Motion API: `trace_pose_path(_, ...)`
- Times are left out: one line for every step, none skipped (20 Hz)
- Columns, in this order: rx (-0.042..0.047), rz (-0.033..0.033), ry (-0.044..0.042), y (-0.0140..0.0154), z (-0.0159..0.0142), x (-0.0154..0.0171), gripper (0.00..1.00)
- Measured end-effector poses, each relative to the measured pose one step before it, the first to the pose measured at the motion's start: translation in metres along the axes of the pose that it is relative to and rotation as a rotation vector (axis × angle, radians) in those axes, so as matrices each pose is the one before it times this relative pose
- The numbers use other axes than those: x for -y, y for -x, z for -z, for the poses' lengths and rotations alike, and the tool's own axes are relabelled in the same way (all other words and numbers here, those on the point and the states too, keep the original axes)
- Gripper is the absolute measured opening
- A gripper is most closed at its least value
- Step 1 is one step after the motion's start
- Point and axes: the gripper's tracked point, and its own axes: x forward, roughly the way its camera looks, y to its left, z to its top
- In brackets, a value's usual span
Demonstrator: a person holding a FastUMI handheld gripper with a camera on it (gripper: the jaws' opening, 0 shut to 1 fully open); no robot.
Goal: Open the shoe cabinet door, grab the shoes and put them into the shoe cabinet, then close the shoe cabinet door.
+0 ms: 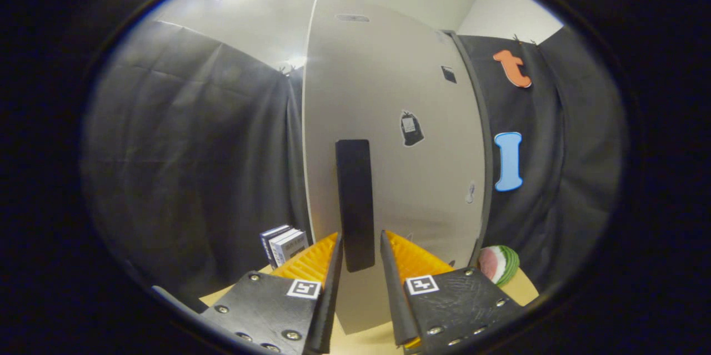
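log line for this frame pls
phase: at door | gripper: open, fingers straddling black handle | cabinet door: handle side facing | shoes: unplaced

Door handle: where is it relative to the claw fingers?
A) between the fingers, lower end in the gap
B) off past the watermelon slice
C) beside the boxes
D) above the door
A: the dark vertical door handle has its lower end in the gap of the claw, whose fingers flank it on the cabinet door.
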Motion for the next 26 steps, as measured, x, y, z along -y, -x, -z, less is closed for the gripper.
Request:
trace_pose_path(-0.00633,-0.00928,-0.00860,-0.01047,0.00193,-0.00577,0.42)
trace_pose_path(-0.00527,-0.01083,-0.00767,-0.00961,0.00171,-0.00654,0.42)
trace_pose_path(-0.00251,-0.00788,-0.00463,-0.01143,0.00348,-0.00513,0.42)
trace_pose_path(-0.00169,-0.00739,-0.00198,-0.00985,0.00109,-0.00441,0.41)
trace_pose_path(-0.00129,-0.00014,0.00147,-0.00939,0.00123,-0.00299,0.41)
trace_pose_path(-0.00397,0.00237,0.00253,-0.00980,0.00163,-0.00231,0.41)
trace_pose_path(-0.00624,0.00593,-0.00028,-0.00919,0.00203,-0.00029,0.41)
trace_pose_path(-0.00282,0.01007,-0.00423,-0.00697,0.00106,-0.00004,0.41)
trace_pose_path(0.00260,0.00582,-0.00869,-0.00772,-0.00026,-0.00047,0.41)
trace_pose_path(0.00330,0.00615,-0.00624,-0.00638,-0.00054,-0.00059,0.42)
trace_pose_path(0.00112,0.00633,-0.00218,-0.00575,0.00030,0.00100,0.42)
trace_pose_path(-0.00068,0.00193,-0.00012,-0.00523,0.00098,-0.00075,0.41)
trace_pose_path(-0.00083,0.00315,0.00125,-0.00391,0.00148,-0.00053,0.41)
trace_pose_path(-0.00139,0.00321,0.00036,-0.00386,0.00096,-0.00134,0.41)
trace_pose_path(-0.00030,0.00369,-0.00184,-0.00402,0.00170,-0.00150,0.41)
trace_pose_path(-0.00115,0.00306,-0.00208,-0.00454,0.00107,-0.00024,0.41)
trace_pose_path(0.00462,0.00270,-0.00554,-0.00446,-0.00019,-0.00117,0.41)
trace_pose_path(0.00189,0.00257,-0.00370,-0.00452,-0.00024,-0.00053,0.41)
trace_pose_path(0.00107,0.00289,-0.00160,-0.00530,-0.00040,-0.00057,0.41)
trace_pose_path(0.00171,0.00402,-0.00068,-0.00581,-0.00071,-0.00082,0.41)
trace_pose_path(0.00116,0.00447,0.00122,-0.00552,-0.00077,-0.00096,0.41)
trace_pose_path(0.00249,0.00586,0.00078,-0.00524,-0.00183,0.00022,0.42)
trace_pose_path(0.00270,0.00679,0.00106,-0.00447,0.00052,-0.00010,0.42)
trace_pose_path(0.00215,0.00763,0.00160,-0.00093,0.00225,-0.00077,0.42)
trace_pose_path(0.00190,0.00813,0.00038,-0.00219,-0.00067,-0.00031,0.42)
trace_pose_path(0.00146,0.00565,-0.00364,-0.00614,-0.00007,-0.00021,0.43)
